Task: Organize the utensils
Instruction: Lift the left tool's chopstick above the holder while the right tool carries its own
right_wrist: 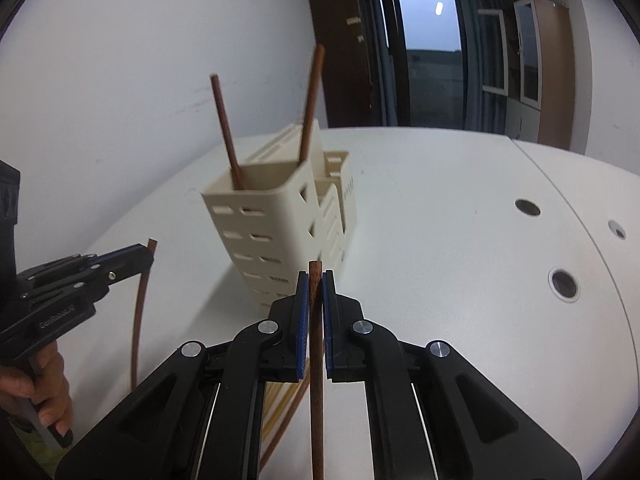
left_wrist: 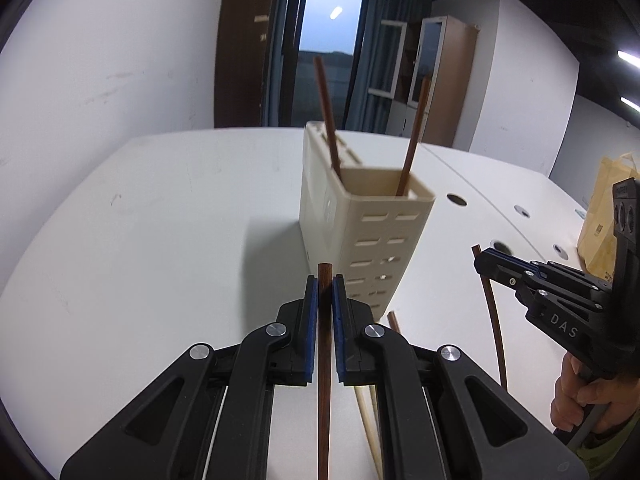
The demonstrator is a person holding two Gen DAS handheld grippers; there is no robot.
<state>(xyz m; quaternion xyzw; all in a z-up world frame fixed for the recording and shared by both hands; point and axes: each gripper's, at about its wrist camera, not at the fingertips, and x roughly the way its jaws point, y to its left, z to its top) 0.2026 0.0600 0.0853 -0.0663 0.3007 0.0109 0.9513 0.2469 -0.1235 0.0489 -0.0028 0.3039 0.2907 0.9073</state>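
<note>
A cream slotted utensil holder (left_wrist: pixel 372 220) (right_wrist: pixel 260 224) stands upright on the white table, with two brown chopsticks (left_wrist: pixel 326 112) (right_wrist: pixel 226 132) leaning out of its front compartment. My left gripper (left_wrist: pixel 325 284) (right_wrist: pixel 148 254) is shut on a brown chopstick (left_wrist: pixel 324 360) (right_wrist: pixel 140 312) that hangs down below the pads, just in front of the holder. To the right of the holder, my right gripper (right_wrist: pixel 316 280) (left_wrist: pixel 480 258) is shut on another brown chopstick (right_wrist: pixel 316 360) (left_wrist: pixel 496 320), also lifted off the table.
Pale and brown chopsticks (left_wrist: pixel 370 420) (right_wrist: pixel 280 404) lie on the table (left_wrist: pixel 160 240) under the grippers. A yellow paper bag (left_wrist: pixel 600 220) stands at the right. Round cable holes (right_wrist: pixel 564 284) dot the right tabletop. A person's hands (left_wrist: pixel 580 392) hold the grippers.
</note>
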